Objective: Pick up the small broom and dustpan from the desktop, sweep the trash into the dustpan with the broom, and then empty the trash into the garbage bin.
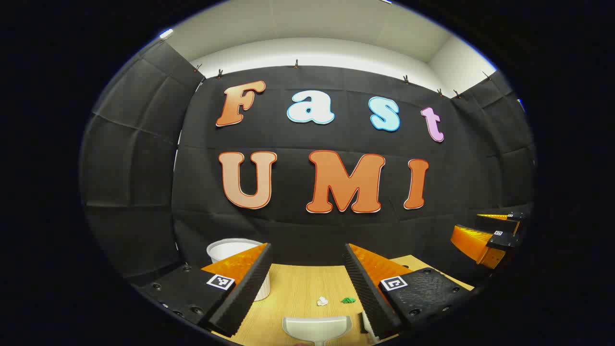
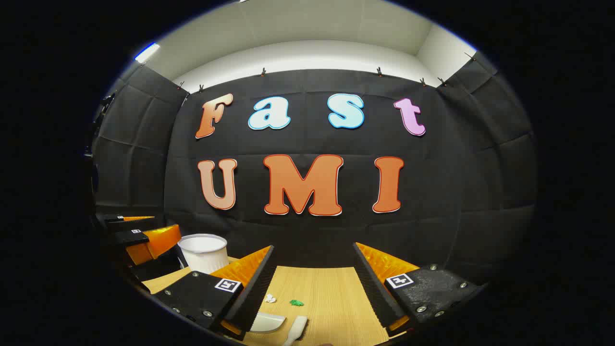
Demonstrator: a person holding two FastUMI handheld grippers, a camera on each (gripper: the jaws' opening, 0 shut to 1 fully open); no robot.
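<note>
Both tongs (image 1: 307,283) (image 2: 312,283) apart and empty, dustpan (image 1: 317,328) nearest, broom (image 2: 296,329) beside, paper scrap (image 1: 322,301), green scrap (image 1: 348,300), white bin (image 2: 204,252) back left

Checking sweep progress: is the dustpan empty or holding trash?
Empty: the dustpan shows bare white, with white scrap and green scrap on the desktop.

The white dustpan (image 1: 316,327) lies flat on the pale wooden desk (image 1: 298,293), its open mouth turned toward the trash. Just beside it lies the small white broom (image 2: 295,330), seen in the right gripper view. The trash is two scraps apart from each other: a crumpled white bit (image 1: 322,301) and a small green bit (image 1: 348,300). The white ribbed garbage bin (image 2: 203,253) stands upright at the desk's far left, well apart from them.
</note>
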